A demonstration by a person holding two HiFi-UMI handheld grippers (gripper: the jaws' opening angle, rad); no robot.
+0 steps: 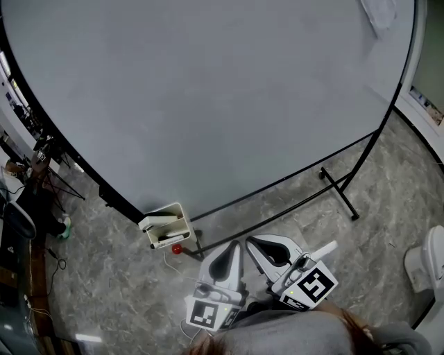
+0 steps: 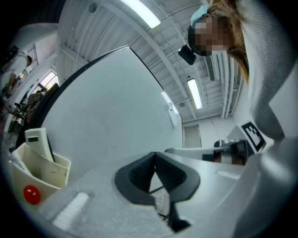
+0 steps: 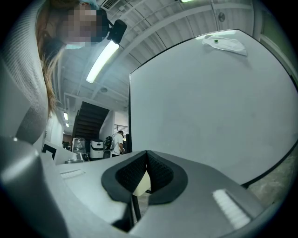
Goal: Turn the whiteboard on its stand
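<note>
Closest to us, the left gripper [image 1: 229,253] and the right gripper [image 1: 263,248] sit side by side, each with its marker cube [image 1: 208,313] toward us. We see the left gripper's jaws together, tips meeting with nothing between them. The right gripper's jaws are pressed together too, likewise empty. Both point at the whiteboard [image 1: 208,97], which fills most of what we see ahead and rests on its black stand [image 1: 339,195] on the grey marbled floor [image 1: 104,277]. Neither gripper touches the board; they are just short of its lower edge, near the lower left corner. At that corner hangs a cream holder [image 1: 166,225] with a red ball [image 1: 177,249] at its bottom. We also see a white cloth [image 1: 378,14] against the board near its upper right corner.
</note>
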